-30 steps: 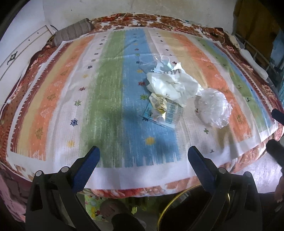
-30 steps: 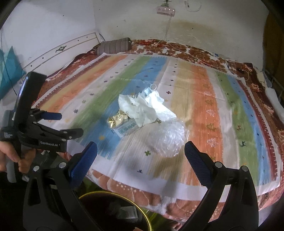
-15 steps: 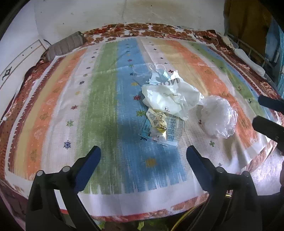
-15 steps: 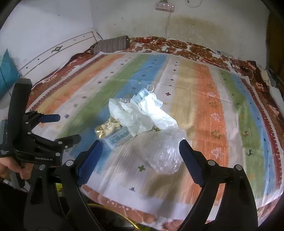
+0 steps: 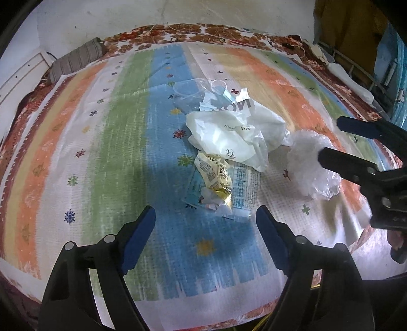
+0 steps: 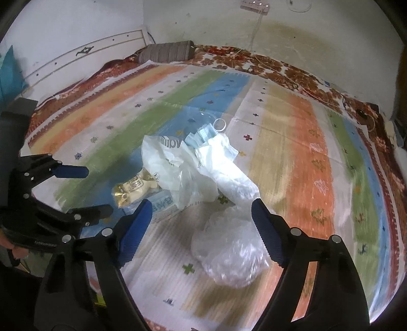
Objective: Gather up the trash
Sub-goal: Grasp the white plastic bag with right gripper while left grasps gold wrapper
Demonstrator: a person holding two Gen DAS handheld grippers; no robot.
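A pile of trash lies on the striped bedspread [image 5: 106,152]: a white plastic bag [image 5: 234,135], a yellow wrapper [image 5: 216,178] on a pale blue packet [image 5: 241,188], a blue face mask [image 6: 203,133] and a crumpled clear plastic ball [image 5: 307,165]. My left gripper [image 5: 206,216] hovers just short of the yellow wrapper, jaws closing with nothing between them. My right gripper [image 6: 201,211] hangs over the clear plastic ball [image 6: 229,254], jaws closing around it, pads not touching it. Each gripper shows at the edge of the other's view.
A grey striped bolster [image 6: 168,52] lies at the head of the bed by the white headboard [image 6: 76,58]. A floral blanket [image 6: 279,66] borders the spread. A power strip [image 6: 254,3] hangs on the wall. A railing [image 5: 356,68] stands at the right.
Both grippers have moved forward and down toward the trash, and their jaws have narrowed. The right gripper has come over the clear plastic ball. The trash itself has not moved.
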